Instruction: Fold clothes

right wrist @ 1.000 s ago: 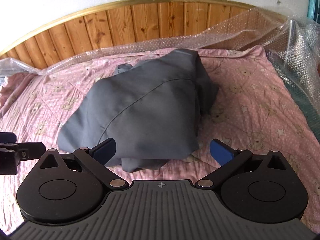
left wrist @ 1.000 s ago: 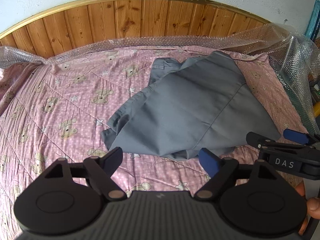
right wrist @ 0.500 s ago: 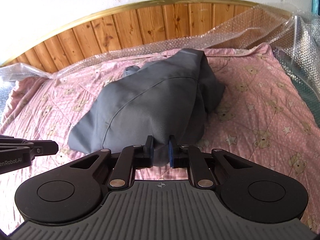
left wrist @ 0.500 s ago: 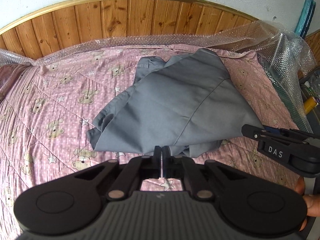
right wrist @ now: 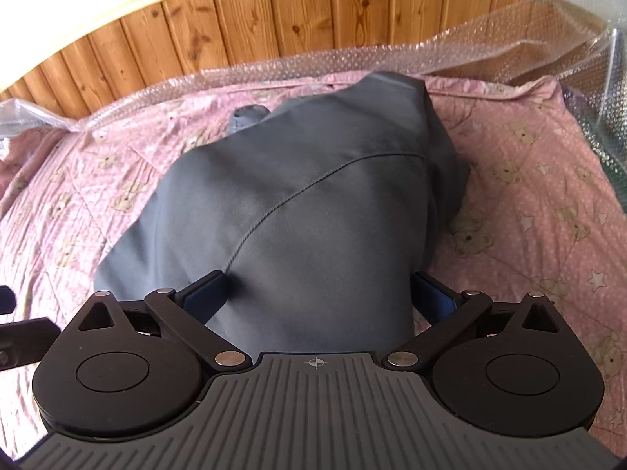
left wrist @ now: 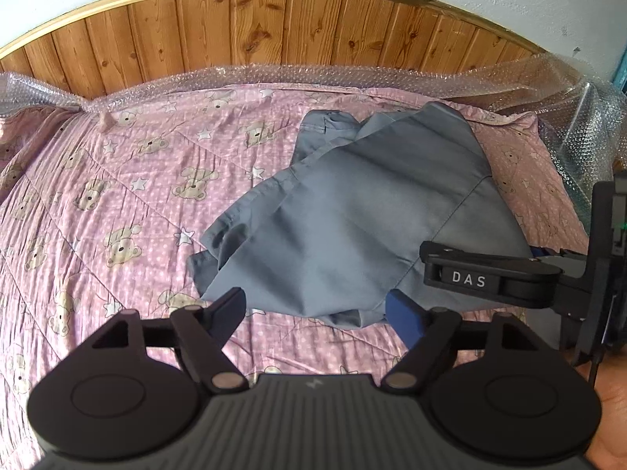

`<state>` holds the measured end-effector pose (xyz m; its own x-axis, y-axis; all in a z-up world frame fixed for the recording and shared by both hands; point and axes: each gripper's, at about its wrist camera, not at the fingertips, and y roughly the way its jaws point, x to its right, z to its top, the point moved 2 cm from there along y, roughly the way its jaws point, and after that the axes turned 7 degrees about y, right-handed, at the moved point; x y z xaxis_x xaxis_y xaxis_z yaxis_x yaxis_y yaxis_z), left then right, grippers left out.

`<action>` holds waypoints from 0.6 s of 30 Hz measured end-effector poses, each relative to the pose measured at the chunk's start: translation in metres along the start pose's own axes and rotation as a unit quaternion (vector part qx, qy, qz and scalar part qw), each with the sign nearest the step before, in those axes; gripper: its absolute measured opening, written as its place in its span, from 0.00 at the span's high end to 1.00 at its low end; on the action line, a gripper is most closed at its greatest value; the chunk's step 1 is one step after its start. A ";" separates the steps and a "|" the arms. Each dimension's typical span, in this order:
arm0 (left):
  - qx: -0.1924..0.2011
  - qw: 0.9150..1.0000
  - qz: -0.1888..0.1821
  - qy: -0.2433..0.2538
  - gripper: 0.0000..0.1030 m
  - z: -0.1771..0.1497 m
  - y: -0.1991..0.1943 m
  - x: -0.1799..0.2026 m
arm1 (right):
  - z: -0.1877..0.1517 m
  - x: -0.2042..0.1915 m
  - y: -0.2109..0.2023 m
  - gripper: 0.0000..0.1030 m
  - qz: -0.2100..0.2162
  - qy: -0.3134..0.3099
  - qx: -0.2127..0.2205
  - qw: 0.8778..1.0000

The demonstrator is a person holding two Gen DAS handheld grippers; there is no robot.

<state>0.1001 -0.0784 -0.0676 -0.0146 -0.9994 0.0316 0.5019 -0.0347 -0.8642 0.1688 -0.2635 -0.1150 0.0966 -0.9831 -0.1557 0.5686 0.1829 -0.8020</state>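
A grey garment lies bunched on the pink bear-print quilt. My left gripper is open just in front of the garment's near edge, its fingers to either side of the hem. My right gripper is open with the grey garment filling the gap between its fingers; the cloth reaches back to the gripper body. The right gripper's side also shows in the left wrist view, over the garment's right corner.
A wooden headboard runs along the far side, with bubble wrap over the bed's far and right edges. Bare quilt lies to the right of the garment and widely to its left.
Both grippers were open a second ago, shut half a second ago, and are open again now. The right gripper has moved forward so the garment sits deep between its fingers.
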 end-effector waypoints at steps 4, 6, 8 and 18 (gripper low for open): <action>-0.007 1.000 0.001 -0.003 0.17 0.001 0.009 0.002 | 0.002 0.003 0.005 0.02 0.008 0.006 0.000 1.000; -0.013 1.000 0.000 -0.004 0.17 0.003 0.016 0.004 | 0.002 0.007 0.009 0.02 0.015 0.009 -0.001 1.000; -0.019 1.000 -0.003 -0.006 0.16 0.004 0.024 0.006 | 0.000 0.011 0.012 0.25 0.037 0.008 -0.011 0.999; -0.010 1.000 0.020 -0.008 0.05 0.027 0.062 -0.008 | -0.027 0.119 -0.058 0.95 0.033 0.044 0.021 0.998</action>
<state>0.1545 -0.0720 -0.1075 0.0191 -0.9998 0.0050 0.4837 0.0049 -0.8752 0.1254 -0.3912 -0.1020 0.0644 -0.9639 -0.2583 0.5980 0.2445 -0.7633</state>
